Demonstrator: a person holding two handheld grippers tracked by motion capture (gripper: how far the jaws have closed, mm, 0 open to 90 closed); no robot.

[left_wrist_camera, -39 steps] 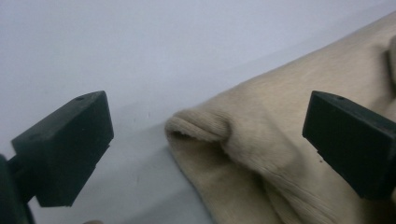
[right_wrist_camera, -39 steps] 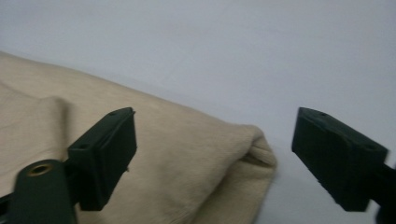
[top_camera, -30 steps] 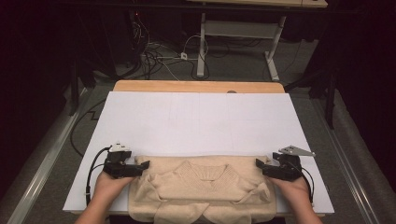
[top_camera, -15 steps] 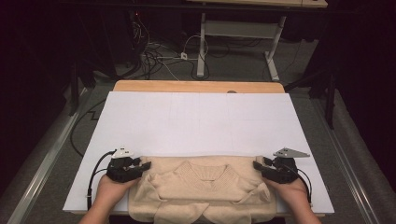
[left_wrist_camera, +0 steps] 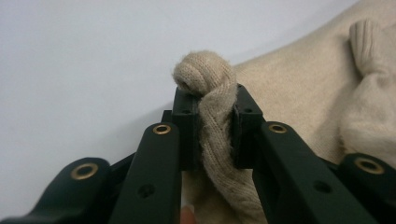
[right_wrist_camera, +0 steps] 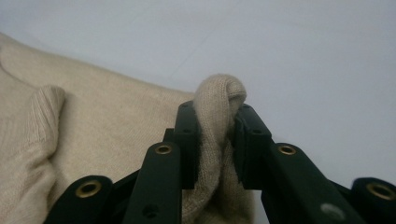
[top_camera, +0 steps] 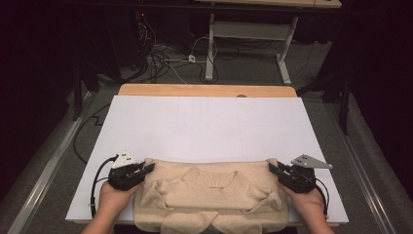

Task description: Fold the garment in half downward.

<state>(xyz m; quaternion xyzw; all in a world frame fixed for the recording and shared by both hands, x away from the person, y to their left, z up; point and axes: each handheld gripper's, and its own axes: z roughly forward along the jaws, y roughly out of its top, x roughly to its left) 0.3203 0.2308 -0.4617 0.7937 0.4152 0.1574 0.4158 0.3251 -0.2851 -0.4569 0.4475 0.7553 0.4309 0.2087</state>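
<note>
Sweater hem cut off, gripper-pinched shoulders bunched

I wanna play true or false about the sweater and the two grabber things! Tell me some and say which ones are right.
1. The left gripper pinches a fold of the beige sweater between its jaws. True.
2. The right gripper is wide open with nothing in it. False: its jaws have just been closing and now clamp a fold of the sweater.
3. The sweater lies at the far edge of the white table. False: it lies at the near edge, by the person's hands.
4. The sweater has a V-shaped neck. True.
5. The sweater is bright red. False: it is beige.
</note>
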